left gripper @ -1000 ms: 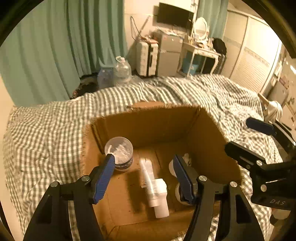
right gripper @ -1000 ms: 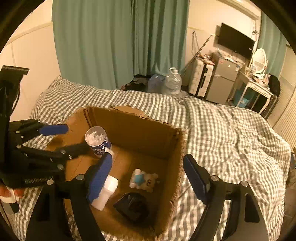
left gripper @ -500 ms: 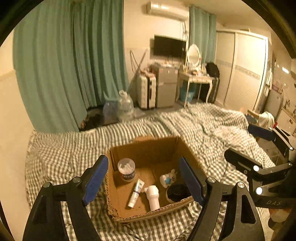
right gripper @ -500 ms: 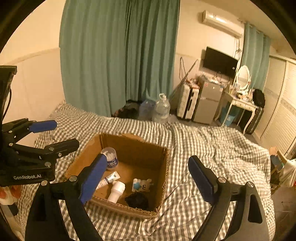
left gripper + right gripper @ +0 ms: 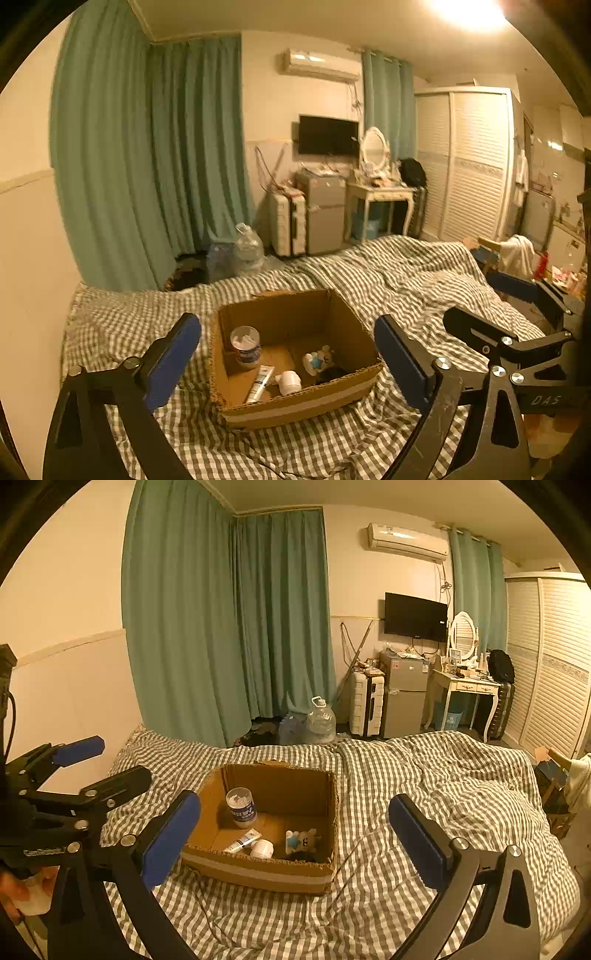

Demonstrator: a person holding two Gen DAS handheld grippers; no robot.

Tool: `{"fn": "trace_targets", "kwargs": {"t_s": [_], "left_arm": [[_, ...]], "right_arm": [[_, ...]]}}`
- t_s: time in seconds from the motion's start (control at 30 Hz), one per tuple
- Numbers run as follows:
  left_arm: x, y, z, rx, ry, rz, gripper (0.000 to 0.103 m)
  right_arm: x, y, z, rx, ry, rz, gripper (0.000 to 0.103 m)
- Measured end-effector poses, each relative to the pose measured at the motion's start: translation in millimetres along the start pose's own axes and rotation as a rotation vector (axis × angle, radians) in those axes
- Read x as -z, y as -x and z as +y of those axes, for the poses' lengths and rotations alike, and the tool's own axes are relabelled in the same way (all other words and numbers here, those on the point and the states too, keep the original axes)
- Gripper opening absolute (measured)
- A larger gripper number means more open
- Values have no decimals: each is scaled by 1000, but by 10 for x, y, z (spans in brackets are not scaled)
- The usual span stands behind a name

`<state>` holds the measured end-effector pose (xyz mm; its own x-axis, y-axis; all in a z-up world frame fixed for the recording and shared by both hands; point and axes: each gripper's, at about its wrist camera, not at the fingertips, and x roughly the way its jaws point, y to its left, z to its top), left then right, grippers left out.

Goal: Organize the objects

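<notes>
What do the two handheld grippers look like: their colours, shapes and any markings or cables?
Both the left gripper and the right gripper have black angular metal frames with silver bolts and two fingers bearing flat blue pads. The left body carries white lettering and a thin black cable; the right body reads "DAS".

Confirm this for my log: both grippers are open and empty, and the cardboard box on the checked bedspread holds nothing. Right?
Not quite. The cardboard box holds a jar, a tube and a small toy, as the right wrist view shows. Both grippers are open and empty.
</notes>
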<state>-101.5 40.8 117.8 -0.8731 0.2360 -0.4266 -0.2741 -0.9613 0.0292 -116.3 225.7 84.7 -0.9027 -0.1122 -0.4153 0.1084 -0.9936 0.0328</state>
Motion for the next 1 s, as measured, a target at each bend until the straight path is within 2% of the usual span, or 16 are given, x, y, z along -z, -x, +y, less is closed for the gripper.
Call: {"fn": "trace_targets", "kwargs": {"t_s": [0.17, 0.3, 0.4, 0.47, 0.6, 0.67, 0.77, 0.9, 1.0], "left_arm": [[169, 134, 7, -97, 12, -58, 102], [455, 191, -3, -193, 29, -109, 103], [717, 156, 5, -213, 43, -111, 103], [888, 73, 24, -228, 45, -98, 103], [1117, -70, 54, -214, 55, -51, 103], [1207, -95, 46, -222, 49, -57, 103], [1260, -99, 68, -240, 63, -62, 103], [1285, -118, 113, -223, 104, -35, 103], [1302, -67, 95, -232, 86, -56, 103]], "right_arm": [[165, 37, -79, -18, -40, -5, 103], [389, 74, -66, 13, -6, -69, 102], [635, 29, -93, -5, -25, -84, 102], [787, 14, -114, 15, -29, -101, 103], [908, 30, -139, -14, -33, -128, 103], [916, 17, -136, 5, -28, -133, 103], [945, -11, -106, 17, -13, -128, 103], [998, -64, -63, 43, 17, -110, 103], [1050, -117, -29, 55, 34, -97, 103]]}}
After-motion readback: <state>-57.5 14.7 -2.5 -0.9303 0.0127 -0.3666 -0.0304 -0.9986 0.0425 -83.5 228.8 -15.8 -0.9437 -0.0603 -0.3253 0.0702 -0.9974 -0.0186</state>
